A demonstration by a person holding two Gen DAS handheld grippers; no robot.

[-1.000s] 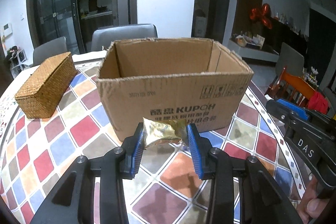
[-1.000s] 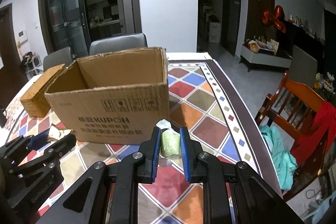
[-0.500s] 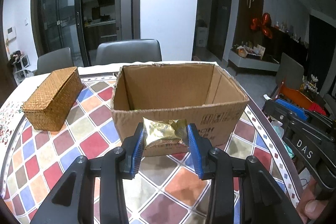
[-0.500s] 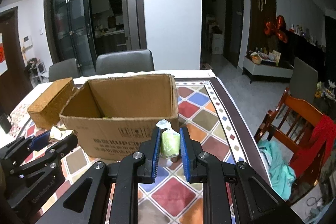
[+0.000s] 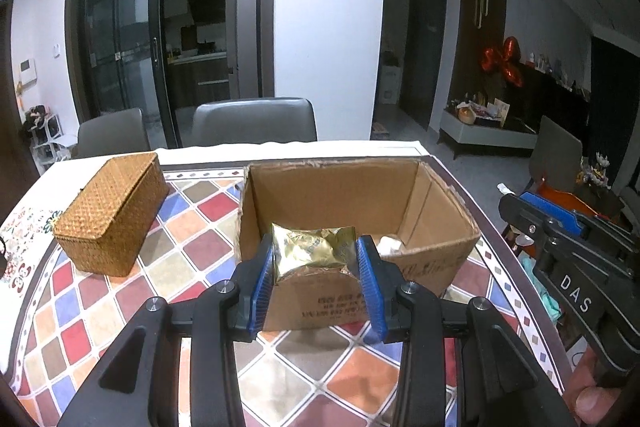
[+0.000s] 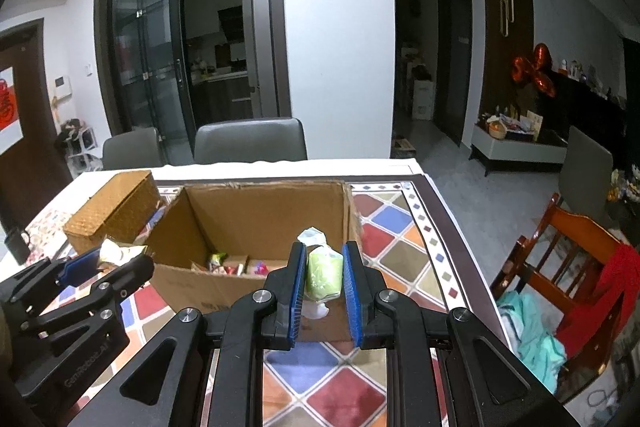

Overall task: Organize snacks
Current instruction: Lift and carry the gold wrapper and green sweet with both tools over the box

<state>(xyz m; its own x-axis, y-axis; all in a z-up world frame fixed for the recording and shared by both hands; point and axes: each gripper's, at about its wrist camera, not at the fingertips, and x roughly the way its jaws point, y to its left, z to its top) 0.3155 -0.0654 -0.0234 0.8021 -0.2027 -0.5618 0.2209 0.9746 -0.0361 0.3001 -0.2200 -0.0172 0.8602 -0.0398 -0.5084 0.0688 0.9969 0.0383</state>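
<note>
My left gripper (image 5: pixel 314 259) is shut on a gold foil snack packet (image 5: pixel 310 253), held just in front of the near wall of an open cardboard box (image 5: pixel 332 195). My right gripper (image 6: pixel 323 275) is shut on a pale green wrapped snack (image 6: pixel 323 273) with white twisted ends, held at the near right corner of the same cardboard box (image 6: pixel 260 211). Several small snacks (image 6: pixel 232 264) lie on the box floor. The left gripper (image 6: pixel 104 263) with its gold packet shows at the left of the right wrist view; the right gripper's body (image 5: pixel 560 239) shows at the right of the left wrist view.
A woven rattan box (image 5: pixel 112 215) sits left of the cardboard box on the chequered tablecloth (image 5: pixel 192 239). Grey chairs (image 5: pixel 252 123) stand behind the table. A wooden chair (image 6: pixel 568 251) with red and teal cloth is off the table's right edge. A dark mug (image 6: pixel 16 245) stands far left.
Both grippers have risen with their snacks still held. The view now looks down into the box, where before it faced the box's printed front wall.
</note>
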